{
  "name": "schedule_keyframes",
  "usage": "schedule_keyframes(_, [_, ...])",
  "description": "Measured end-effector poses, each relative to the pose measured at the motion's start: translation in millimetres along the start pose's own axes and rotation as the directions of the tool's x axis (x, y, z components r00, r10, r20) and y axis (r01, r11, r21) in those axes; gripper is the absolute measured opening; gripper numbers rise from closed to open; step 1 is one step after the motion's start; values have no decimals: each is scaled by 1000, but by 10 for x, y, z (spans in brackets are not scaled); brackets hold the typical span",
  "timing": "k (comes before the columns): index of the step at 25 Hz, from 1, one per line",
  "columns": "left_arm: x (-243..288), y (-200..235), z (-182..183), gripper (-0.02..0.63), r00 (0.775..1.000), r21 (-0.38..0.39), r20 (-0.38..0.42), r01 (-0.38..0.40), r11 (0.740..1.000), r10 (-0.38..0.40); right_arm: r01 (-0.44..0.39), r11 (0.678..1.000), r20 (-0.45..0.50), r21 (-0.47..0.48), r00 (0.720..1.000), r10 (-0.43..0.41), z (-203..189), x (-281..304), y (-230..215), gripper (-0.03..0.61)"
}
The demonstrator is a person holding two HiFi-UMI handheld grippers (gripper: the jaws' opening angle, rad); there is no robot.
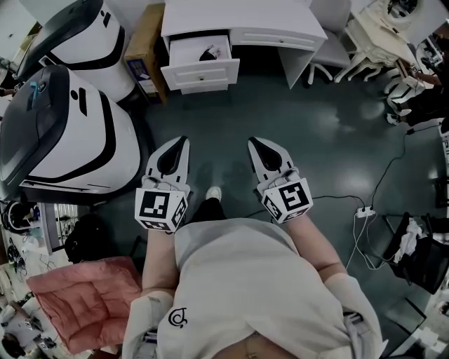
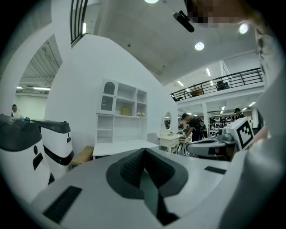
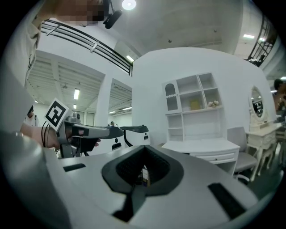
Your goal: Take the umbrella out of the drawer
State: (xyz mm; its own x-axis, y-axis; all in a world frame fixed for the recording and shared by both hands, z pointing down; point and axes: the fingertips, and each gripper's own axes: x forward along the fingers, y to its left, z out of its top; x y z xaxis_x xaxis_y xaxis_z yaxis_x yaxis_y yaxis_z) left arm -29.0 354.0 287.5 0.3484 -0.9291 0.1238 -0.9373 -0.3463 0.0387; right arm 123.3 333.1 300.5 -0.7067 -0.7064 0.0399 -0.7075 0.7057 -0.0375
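Umbrella (image 1: 208,52): small dark shape, detail unreadable, lying in the pulled-out white drawer (image 1: 200,66) of the white table (image 1: 242,17). Left claw (image 1: 184,140) and right claw (image 1: 252,143) both closed, empty, well short of it. Dark glossy floor (image 1: 309,133), white machines (image 1: 63,133) at left.

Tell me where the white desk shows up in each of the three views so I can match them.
Head view: white desk at top centre, its left drawer pulled open.
Left gripper view: desk left of centre, under the shelves.
Right gripper view: desk right of centre, under the shelves.
Shared landmark: the white-and-black machine stands left of the desk in every view.
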Motion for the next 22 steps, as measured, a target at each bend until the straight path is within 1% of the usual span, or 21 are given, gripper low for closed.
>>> schedule_keyframes(2, [103,154,8,12,1000,-4,-2,0,1000,0,4,1000,-1,-2,1000,-4,11,154,-24,6])
schedule_keyframes(8, [493,644,115,12,999,19,8,31,999,-31,39,999,1,-8,999,-39,56,752,-163,6])
schedule_keyframes(14, [780,1109,104,12,999,0,2,34,999,-34,50,999,-29,-10,998,-50,-15,1253,-233,6])
schedule_keyframes(18, [910,1268,124,12,999,-4,0,35,999,-35,94,995,-48,20,994,-93,-80,1469,-349,6])
schedule_keyframes(22, [1011,1376,85,12,999,-16,-11,30,999,-30,84,996,-61,19,995,-82,-105,1636,-361,6])
